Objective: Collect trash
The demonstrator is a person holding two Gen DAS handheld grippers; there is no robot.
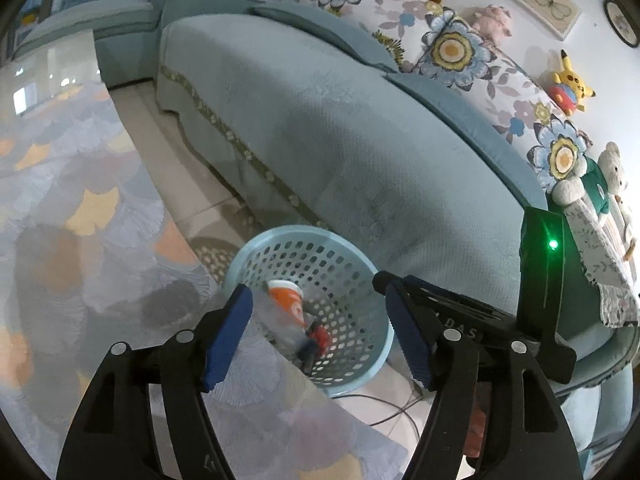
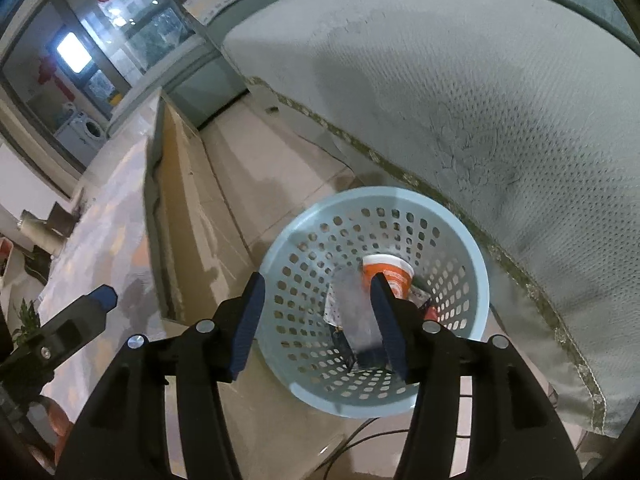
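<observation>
A light blue perforated basket (image 1: pixel 360 264) stands on the floor against the sofa; it also shows in the right wrist view (image 2: pixel 304 236). Inside lie an orange paper cup (image 1: pixel 286 298) (image 2: pixel 390 276), a blurred clear wrapper (image 2: pixel 354 308) and a small red item (image 1: pixel 320 338). My left gripper (image 1: pixel 320 336) is open and empty above the table edge beside the basket. My right gripper (image 2: pixel 316 328) is open and empty right above the basket's mouth; the wrapper shows between its fingers, blurred. The left gripper's finger (image 2: pixel 100 298) shows at the left of the right wrist view.
A teal sofa (image 1: pixel 320 120) with floral cushions and plush toys (image 1: pixel 572 80) runs behind the basket. A table with a patterned cover (image 1: pixel 80 220) is on the left. A cable (image 1: pixel 384 412) lies on the tiled floor by the basket.
</observation>
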